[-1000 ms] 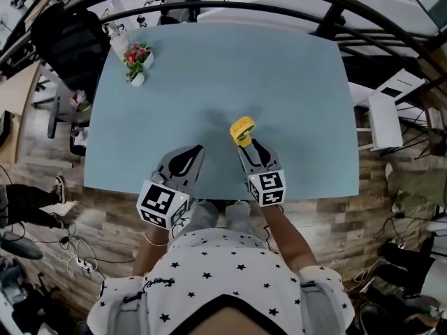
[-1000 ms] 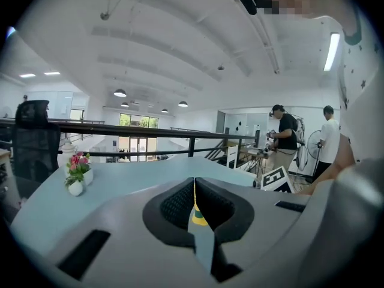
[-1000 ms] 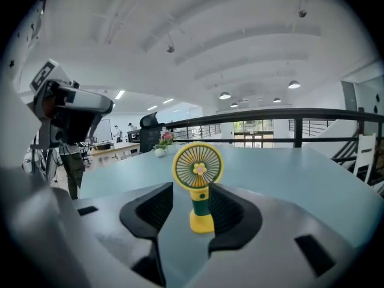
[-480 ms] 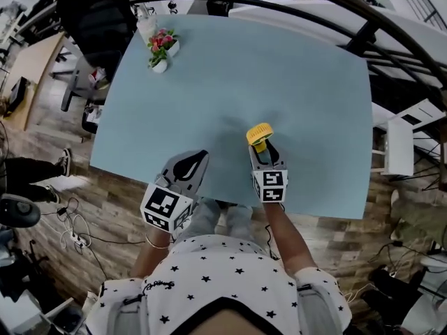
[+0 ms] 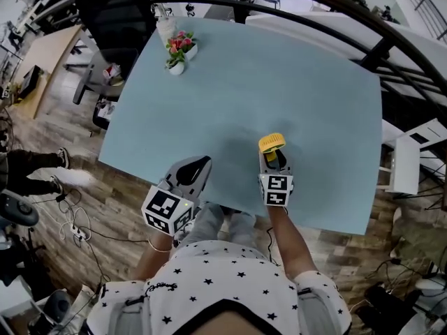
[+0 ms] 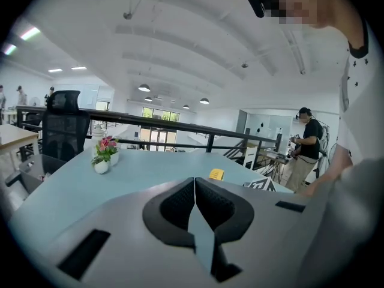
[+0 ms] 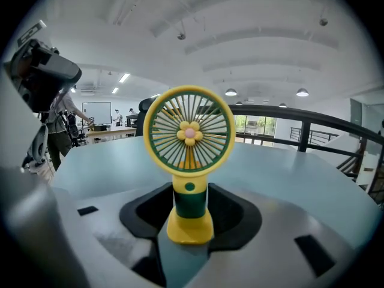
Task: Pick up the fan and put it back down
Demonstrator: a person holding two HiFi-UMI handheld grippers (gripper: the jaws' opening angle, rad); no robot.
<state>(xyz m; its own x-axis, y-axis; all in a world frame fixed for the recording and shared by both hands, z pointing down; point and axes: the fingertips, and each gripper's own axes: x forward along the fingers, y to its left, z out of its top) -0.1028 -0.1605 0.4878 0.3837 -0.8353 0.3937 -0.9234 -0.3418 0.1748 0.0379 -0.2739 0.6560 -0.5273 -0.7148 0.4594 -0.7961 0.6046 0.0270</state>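
Right gripper view: right tongs [image 7: 189, 198] just closed on fan [image 7: 189, 134].

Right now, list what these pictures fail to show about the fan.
- The fan's base: in the head view the right gripper, jaws just closed further onto its stem, covers it; table contact unclear.
- The fan's back: faces away from the right gripper view.
- The potted flowers: too small for detail in head and left gripper views.

No legible text, brand or number; marker cubes [image 5: 167, 210] [image 5: 276, 189] bear coded squares only.
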